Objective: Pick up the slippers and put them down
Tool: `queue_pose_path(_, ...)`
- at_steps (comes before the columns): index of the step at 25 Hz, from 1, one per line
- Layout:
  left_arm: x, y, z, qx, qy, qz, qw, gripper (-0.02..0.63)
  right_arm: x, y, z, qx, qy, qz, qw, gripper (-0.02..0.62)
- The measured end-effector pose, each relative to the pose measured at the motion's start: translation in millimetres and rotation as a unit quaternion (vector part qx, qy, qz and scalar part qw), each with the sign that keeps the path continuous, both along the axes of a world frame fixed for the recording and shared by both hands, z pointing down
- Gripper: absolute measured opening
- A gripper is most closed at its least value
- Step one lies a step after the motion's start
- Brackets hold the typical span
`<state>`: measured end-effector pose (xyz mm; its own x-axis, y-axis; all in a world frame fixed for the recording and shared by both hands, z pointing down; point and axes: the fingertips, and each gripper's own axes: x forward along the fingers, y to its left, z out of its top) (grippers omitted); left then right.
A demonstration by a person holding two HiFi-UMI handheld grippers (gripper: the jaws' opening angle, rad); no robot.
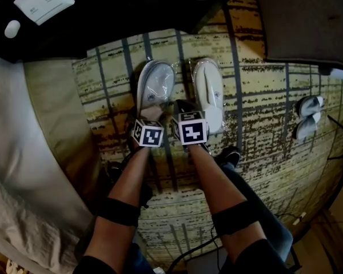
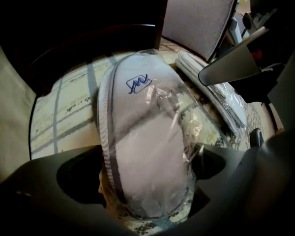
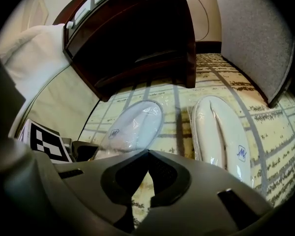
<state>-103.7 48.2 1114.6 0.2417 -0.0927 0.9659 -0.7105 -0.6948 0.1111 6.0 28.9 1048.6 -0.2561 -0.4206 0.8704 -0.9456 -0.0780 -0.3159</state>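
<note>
Bare left forearm (image 1: 126, 178) and bare right forearm (image 1: 214, 176) reach forward and steeply down, side by side. Black strap (image 1: 119, 211) wraps each forearm near elbow. Left dark-grey plastic two-jaw gripper (image 2: 147, 171): jaws spread wide. Right dark-grey plastic two-jaw gripper (image 3: 148, 156): jaws closed, tips meeting. Black-and-white marker cube (image 1: 147, 133) on each gripper; the two cubes close together, not touching.

Glossy clear plastic wraps the white cloth slippers (image 1: 155, 84).

Patterned carpet (image 1: 263, 113), yellow with grey grid lines. Lying on it side by side, near but apart: grey-edged wrapped slipper (image 1: 154, 84), cream wrapped slipper (image 1: 210, 93). Pale pair of footwear (image 1: 307, 116) well apart, at right.
</note>
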Motion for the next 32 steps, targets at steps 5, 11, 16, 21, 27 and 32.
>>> queue_pose_path(5, -3, -3, 5, 0.001, 0.001, -0.01, 0.9999, 0.499, -1, -2, 3, 0.003, 0.0, -0.007, 1.0, 0.002)
queue_pose_path(11, 1, -8, -11, 0.011, 0.039, -0.014, 0.9991, 0.391, 1, 2, 7, -0.005, 0.003, -0.002, 1.0, 0.002)
queue_pose_path(16, 1, -13, -24, 0.007, 0.069, -0.036, 0.997, 0.366, -7, -7, -5, 0.001, 0.001, 0.0, 1.0, 0.002)
queue_pose_path(21, -7, -27, -45, 0.017, 0.081, -0.053, 0.9952, 0.36, -6, -10, -13, 0.002, 0.009, 0.001, 1.0, 0.002)
queue_pose_path(27, -26, -51, -87, 0.031, 0.084, -0.064, 0.994, 0.357, -13, -12, -32, -0.004, 0.012, -0.014, 1.0, 0.002)
queue_pose_path(32, -39, -83, -120, 0.05, 0.081, -0.079, 0.9923, 0.356, -27, -26, -58, 0.004, 0.007, -0.027, 1.0, 0.002)
